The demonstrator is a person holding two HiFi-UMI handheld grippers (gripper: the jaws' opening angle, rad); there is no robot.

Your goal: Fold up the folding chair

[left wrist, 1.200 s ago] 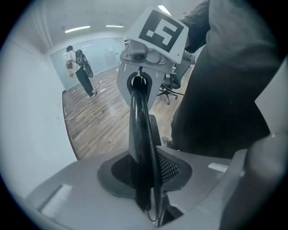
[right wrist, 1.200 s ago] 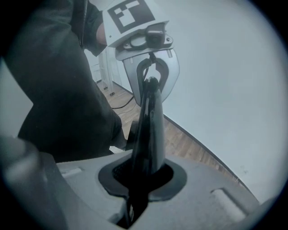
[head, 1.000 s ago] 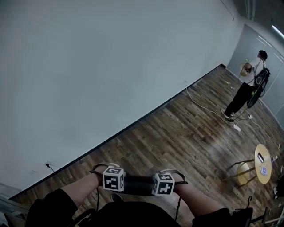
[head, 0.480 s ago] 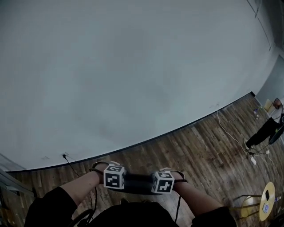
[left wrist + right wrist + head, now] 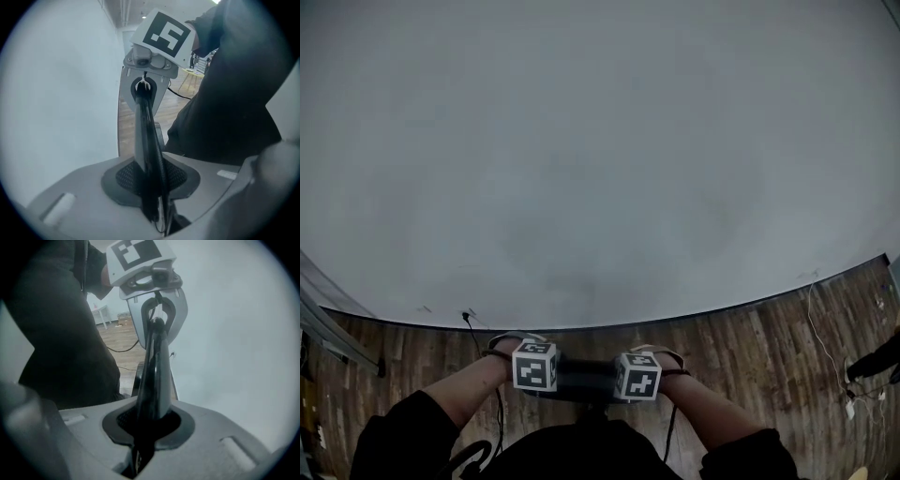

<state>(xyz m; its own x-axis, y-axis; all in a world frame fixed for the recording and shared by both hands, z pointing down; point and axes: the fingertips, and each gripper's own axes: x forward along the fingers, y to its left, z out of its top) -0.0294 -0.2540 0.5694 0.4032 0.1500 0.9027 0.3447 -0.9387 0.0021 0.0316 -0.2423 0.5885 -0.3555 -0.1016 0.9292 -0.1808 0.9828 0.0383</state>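
Left tongs and right tongs each clamp the chair; its thin edge spans straight between them.

Pale grey wall, dark plank floor, black cable below wall socket, white cord at right.

No readable text, label, brand or number anywhere.

Black folding chair (only thin dark edge showing): level, lifted, clamped at both ends.
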